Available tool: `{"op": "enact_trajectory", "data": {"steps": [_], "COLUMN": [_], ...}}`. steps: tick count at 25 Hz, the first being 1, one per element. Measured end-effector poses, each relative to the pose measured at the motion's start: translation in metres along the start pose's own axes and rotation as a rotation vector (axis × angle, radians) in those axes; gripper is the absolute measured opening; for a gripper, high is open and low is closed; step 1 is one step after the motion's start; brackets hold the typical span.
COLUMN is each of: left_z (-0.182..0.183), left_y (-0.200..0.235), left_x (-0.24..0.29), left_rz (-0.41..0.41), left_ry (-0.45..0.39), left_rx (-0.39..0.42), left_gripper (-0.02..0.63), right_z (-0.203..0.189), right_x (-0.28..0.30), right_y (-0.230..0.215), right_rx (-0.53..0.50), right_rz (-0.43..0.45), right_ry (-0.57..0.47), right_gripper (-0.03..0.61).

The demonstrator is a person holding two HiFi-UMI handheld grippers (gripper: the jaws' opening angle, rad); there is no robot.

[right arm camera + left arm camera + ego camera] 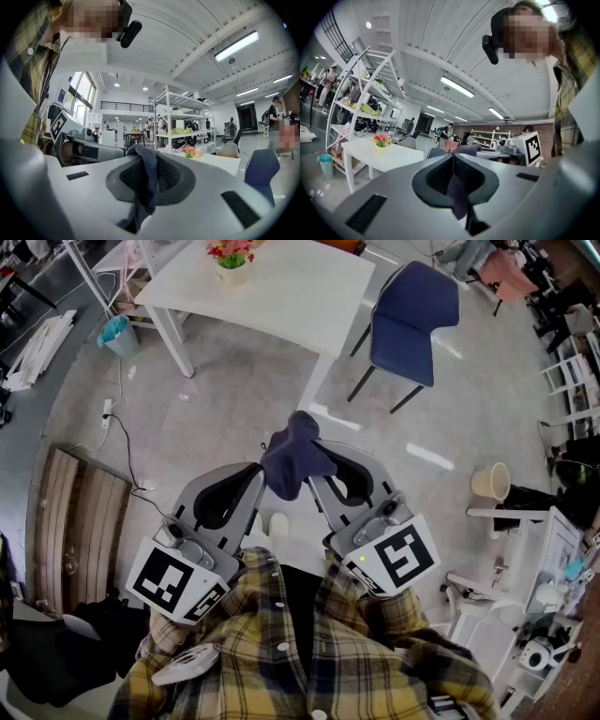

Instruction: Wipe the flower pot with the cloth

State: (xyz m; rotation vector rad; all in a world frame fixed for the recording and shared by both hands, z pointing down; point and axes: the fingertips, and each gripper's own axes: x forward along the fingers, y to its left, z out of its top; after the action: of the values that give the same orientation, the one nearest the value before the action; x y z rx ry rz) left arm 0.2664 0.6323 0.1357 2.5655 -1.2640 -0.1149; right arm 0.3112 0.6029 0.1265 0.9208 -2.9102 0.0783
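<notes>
A dark blue cloth (294,459) hangs bunched between my two grippers, which I hold close to my body above the floor. My left gripper (259,474) is shut on one edge of the cloth (457,192). My right gripper (315,478) is shut on another part of the cloth (146,180), which drapes over its jaws. The flower pot (231,261), pale with pink and red flowers, stands far ahead on a white table (291,292). It also shows small in the left gripper view as the pot (381,143) and in the right gripper view as the pot (189,152).
A blue chair (412,313) stands at the table's right side. A teal bin (117,334) and floor cables lie to the left, and a slatted wooden board (80,521) is near my left. A beige bucket (491,482) and white racks stand at the right.
</notes>
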Motion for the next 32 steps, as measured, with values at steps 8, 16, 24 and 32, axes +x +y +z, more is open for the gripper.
{"op": "enact_trajectory", "data": {"steps": [8, 16, 24, 32], "left_z": [-0.002, -0.007, -0.016, -0.017], "left_y": [0.0, -0.008, -0.007, 0.004], "left_x": [0.009, 0.018, 0.02, 0.033], "left_rz": [0.002, 0.021, 0.047, 0.066], "left_ry": [0.004, 0.01, 0.008, 0.01], "left_rx": [0.009, 0.02, 0.013, 0.0], "left_gripper": [0.014, 0.014, 0.014, 0.014], "right_z": [0.0, 0.002, -0.015, -0.024], "right_x": [0.001, -0.011, -0.015, -0.007], "right_y": [-0.011, -0.026, -0.029, -0.045], "right_rx": [-0.046, -0.069, -0.038, -0.014], "right_rz": [0.012, 0.028, 0.031, 0.054], "right_ry": [-0.014, -0.012, -0.001, 0.016], "right_gripper": [0.017, 0.017, 0.017, 0.017]}}
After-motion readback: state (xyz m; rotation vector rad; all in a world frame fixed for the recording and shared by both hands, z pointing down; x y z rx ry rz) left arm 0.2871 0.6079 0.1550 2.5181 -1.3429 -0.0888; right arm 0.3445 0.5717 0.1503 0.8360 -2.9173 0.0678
